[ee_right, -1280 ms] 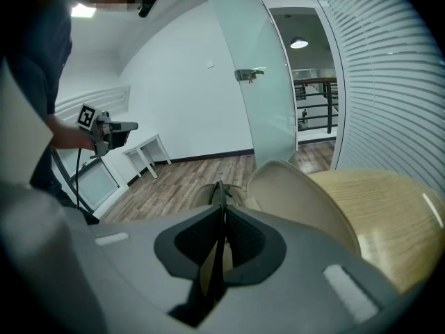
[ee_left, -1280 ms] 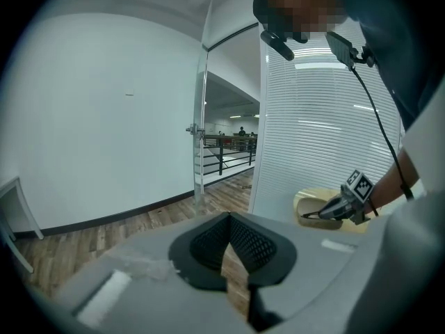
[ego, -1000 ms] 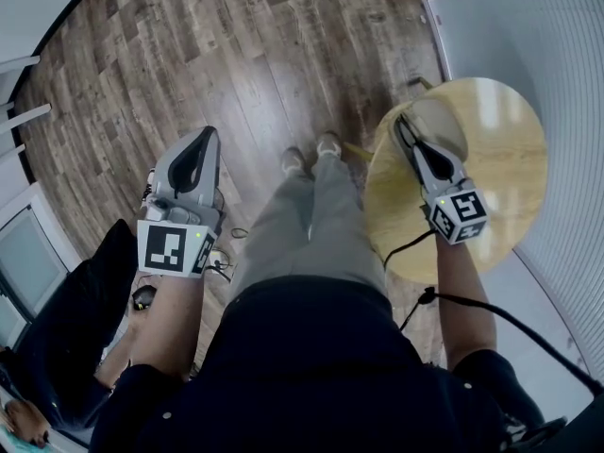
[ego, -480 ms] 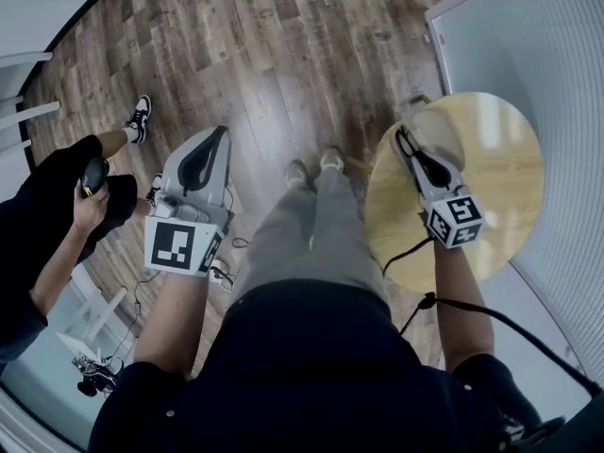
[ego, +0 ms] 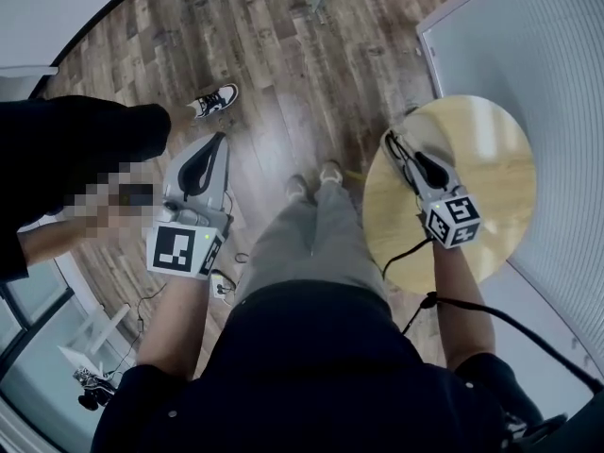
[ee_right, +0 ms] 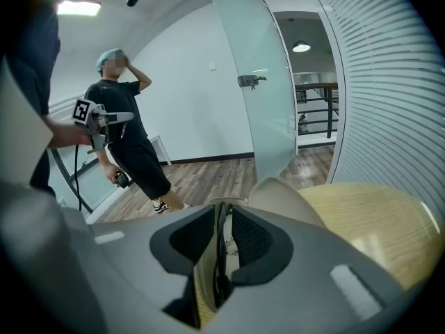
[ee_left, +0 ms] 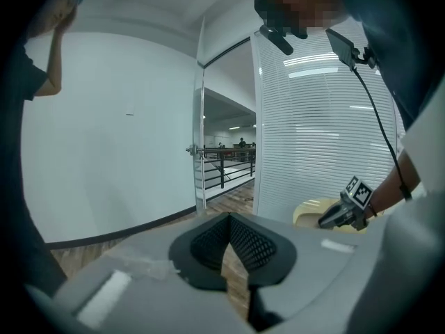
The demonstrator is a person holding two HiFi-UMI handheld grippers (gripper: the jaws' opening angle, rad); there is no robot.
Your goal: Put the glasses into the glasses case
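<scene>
Round wooden table [ego: 491, 206], beige case [ee_right: 281, 199] (near edge)

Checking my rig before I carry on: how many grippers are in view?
2. The left gripper hangs over the wood floor at the person's left, jaws together, empty. The right gripper is over the round table's edge, shut on the glasses.

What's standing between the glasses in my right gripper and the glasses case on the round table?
Nothing visible. The right gripper holds the glasses right at the glasses case, which sits on the table just ahead of its jaws. The left gripper hangs over the floor, well aside.
</scene>
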